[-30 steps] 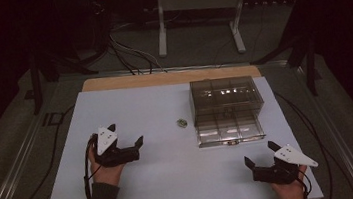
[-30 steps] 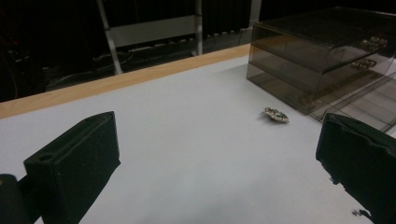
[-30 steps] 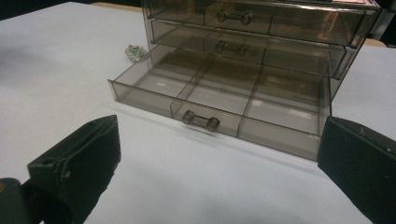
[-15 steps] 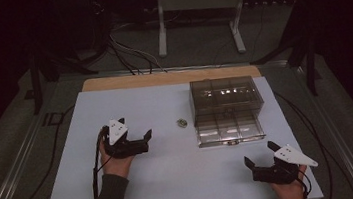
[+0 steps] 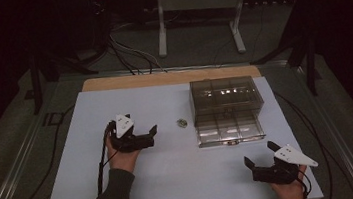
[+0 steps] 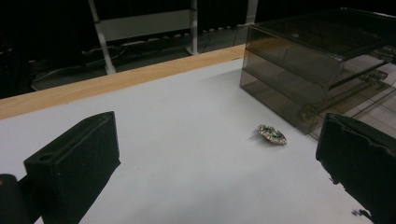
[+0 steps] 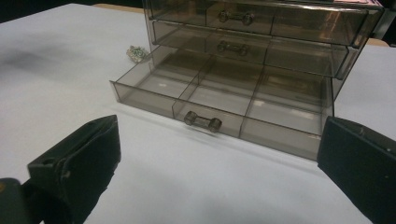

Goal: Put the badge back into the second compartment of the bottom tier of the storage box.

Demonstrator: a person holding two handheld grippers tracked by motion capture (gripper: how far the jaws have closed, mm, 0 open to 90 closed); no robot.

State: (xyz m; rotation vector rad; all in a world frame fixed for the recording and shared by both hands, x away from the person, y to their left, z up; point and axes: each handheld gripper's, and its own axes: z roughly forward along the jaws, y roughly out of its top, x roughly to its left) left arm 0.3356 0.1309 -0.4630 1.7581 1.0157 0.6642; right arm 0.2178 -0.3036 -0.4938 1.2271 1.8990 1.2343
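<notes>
A white table [image 5: 173,180] carries a smoky clear plastic drawer box [image 5: 224,96] on its right half. The bottom drawer [image 7: 224,95] stands pulled out; its three compartments show nothing inside, and a small clear handle sits on its front. A small green, glittery brooch [image 6: 272,134] lies flat on the table just left of the box, apart from it. A wooden strip [image 6: 116,81] edges the far side; cables and a metal stand lie on the floor beyond.

The left gripper [image 5: 149,134], jaws wide apart and empty, points toward the brooch with bare table between. The right gripper [image 5: 260,154] rests near the front right corner, jaws wide apart and empty, facing the open drawer.
</notes>
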